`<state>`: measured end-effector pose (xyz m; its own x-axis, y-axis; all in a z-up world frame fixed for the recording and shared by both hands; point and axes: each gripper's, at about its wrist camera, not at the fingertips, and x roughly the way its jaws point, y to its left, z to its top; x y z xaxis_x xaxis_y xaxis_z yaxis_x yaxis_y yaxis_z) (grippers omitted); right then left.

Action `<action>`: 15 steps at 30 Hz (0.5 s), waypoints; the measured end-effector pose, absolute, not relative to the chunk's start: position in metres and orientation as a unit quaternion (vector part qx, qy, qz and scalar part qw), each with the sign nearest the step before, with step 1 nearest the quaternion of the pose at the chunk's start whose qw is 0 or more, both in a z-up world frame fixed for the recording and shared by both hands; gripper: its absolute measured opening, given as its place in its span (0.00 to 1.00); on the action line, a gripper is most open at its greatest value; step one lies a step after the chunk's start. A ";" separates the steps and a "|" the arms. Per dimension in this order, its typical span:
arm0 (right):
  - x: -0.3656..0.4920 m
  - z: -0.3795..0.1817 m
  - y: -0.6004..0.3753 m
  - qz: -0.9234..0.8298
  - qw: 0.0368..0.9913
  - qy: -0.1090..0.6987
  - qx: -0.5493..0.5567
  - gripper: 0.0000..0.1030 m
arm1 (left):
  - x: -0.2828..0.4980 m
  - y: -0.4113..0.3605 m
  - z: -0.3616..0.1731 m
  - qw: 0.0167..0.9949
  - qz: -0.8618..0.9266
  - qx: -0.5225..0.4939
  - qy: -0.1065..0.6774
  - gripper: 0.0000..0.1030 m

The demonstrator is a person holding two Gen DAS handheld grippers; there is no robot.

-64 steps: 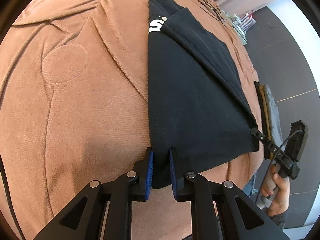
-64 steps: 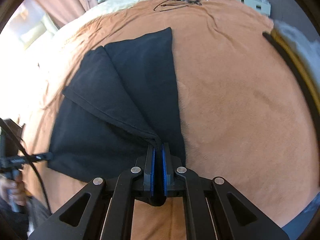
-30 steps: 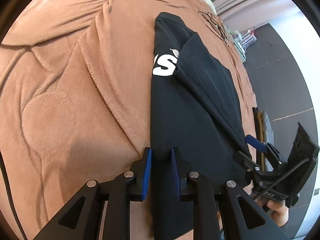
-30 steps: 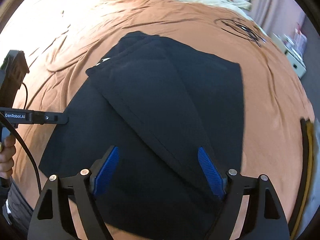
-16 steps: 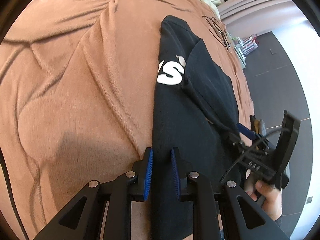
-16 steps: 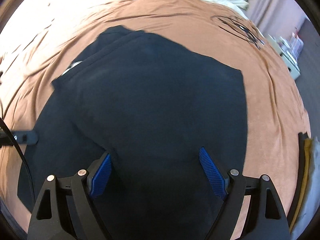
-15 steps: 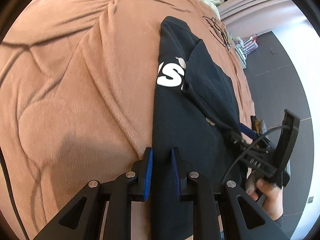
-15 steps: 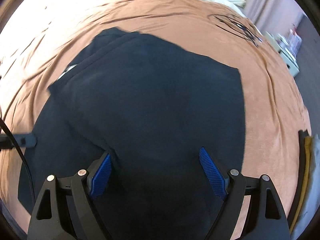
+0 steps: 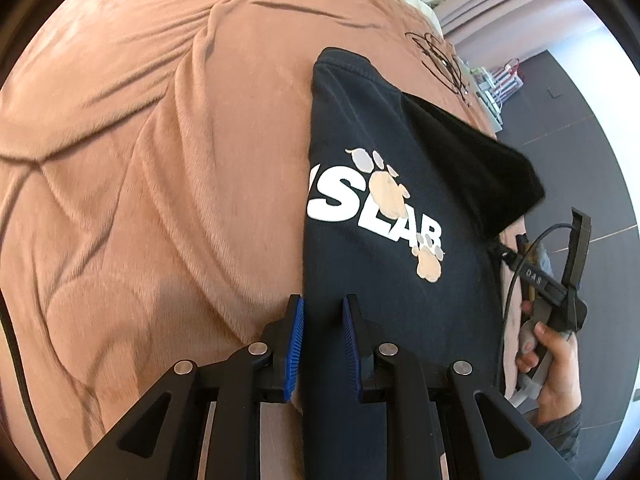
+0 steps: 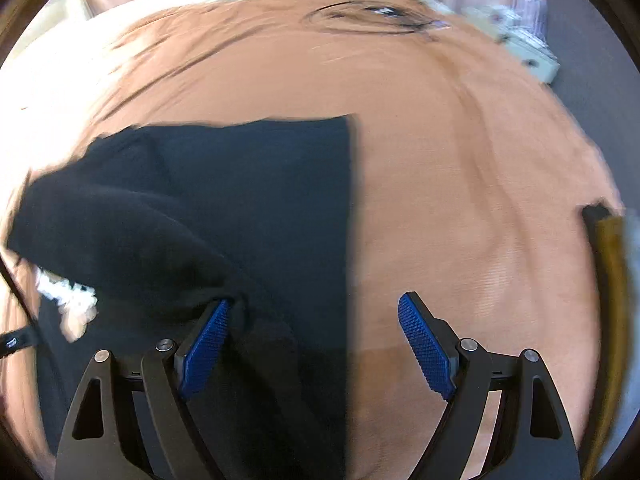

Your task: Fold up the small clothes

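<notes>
A black T-shirt with white letters and tan paw prints lies on a brown blanket. My left gripper is shut on the shirt's near left edge, and cloth fills the narrow gap between its pads. A dark flap of the shirt stands raised at the right, above a person's hand on the other gripper's handle. In the right wrist view my right gripper is open wide across the shirt's right edge. Its left pad touches a bunched fold; the right pad is over bare blanket.
A coiled black cable lies on the far part of the blanket. A white rack stands on the grey floor beyond the bed's right edge. A dark and yellow strip runs along the right side.
The right gripper has swept right across the shirt to its right edge. The folded flap has lifted and swung right, uncovering the whole print. The left gripper has stayed put.
</notes>
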<state>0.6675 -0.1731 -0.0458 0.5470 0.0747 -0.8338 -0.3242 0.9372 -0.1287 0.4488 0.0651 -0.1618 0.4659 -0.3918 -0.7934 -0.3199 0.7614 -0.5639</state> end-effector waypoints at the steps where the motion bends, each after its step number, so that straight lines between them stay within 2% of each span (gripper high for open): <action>1: 0.672 -0.046 -0.181 0.105 0.870 0.466 -0.122 0.80 | 0.451 0.065 -0.161 0.784 -0.022 -0.343 0.517 0.20; 4: 0.679 -0.046 -0.202 0.109 0.862 0.489 -0.075 0.77 | 0.462 0.066 -0.162 0.784 -0.024 -0.333 0.523 0.20; 15: 0.665 -0.047 -0.229 0.233 0.838 0.493 0.017 0.77 | 0.493 0.070 -0.163 0.781 -0.022 -0.310 0.541 0.20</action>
<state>0.6653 -0.2288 -0.0467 0.4042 0.4071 -0.8191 -0.3744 0.8907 0.2579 0.4926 0.0703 -0.1631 0.4140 -0.3707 -0.8314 -0.3007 0.8064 -0.5093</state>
